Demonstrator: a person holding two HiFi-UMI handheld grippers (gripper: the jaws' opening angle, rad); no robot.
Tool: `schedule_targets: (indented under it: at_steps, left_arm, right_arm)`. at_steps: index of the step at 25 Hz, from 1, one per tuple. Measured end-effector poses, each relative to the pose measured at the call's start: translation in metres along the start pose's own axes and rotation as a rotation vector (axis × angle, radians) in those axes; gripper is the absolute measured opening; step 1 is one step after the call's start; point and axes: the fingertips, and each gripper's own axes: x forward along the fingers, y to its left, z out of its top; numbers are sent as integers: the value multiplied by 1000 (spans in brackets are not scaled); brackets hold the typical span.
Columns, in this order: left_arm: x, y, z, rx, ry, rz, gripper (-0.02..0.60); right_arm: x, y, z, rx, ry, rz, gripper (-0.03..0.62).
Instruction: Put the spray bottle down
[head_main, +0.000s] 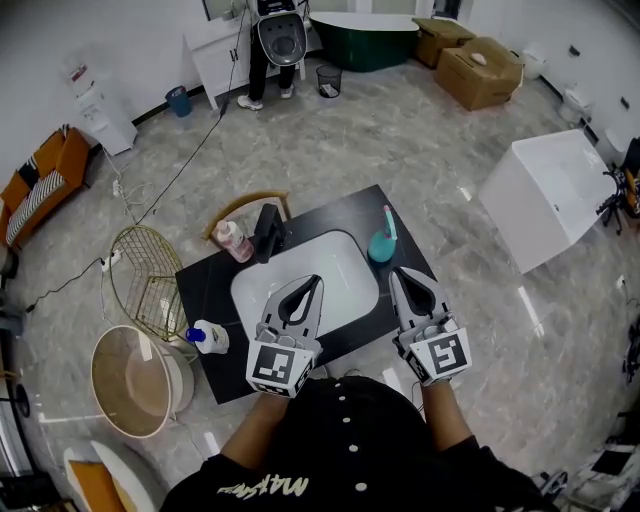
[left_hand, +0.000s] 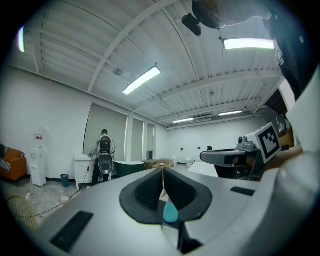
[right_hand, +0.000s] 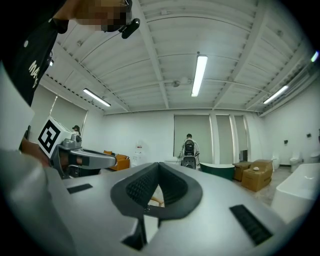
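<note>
A gold wire basket (head_main: 145, 280) stands on the floor left of the black surface (head_main: 205, 290); a white bottle with a blue cap (head_main: 210, 338) sits at the surface's near left edge, and a pink bottle (head_main: 233, 241) at its far left, beside the black faucet (head_main: 268, 232); the left hand-held gripper (head_main: 318, 280) hangs over the white basin (head_main: 345, 262), jaws closed tip to tip with nothing held; the teal spray bottle (head_main: 380, 247) stands on the surface just right of the basin's far corner, apart from both grippers, long axis upright, slim head uppermost, its nozzle direction too small to tell; the right hand-held gripper (head_main: 393, 272) is just near of it, jaws pressed together and empty.
</note>
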Motion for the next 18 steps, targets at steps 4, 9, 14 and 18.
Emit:
schedule_targets:
  at_steps: [4, 9, 14, 18]
  left_arm:
    - [-1, 0, 1, 4, 1, 2, 17]
    - [-2, 2, -1, 4, 9, 0, 17]
    - [-3, -6, -2, -10, 4, -19, 17]
    - [-3, -4, -5, 0, 17, -21, 17]
  right_arm:
    - [0, 1, 0, -1, 14, -1, -5]
    - [3, 2, -2, 3, 13, -2, -5]
    - [4, 3, -4, 9, 19, -4, -5]
    - [6, 7, -5, 2, 22, 5, -5]
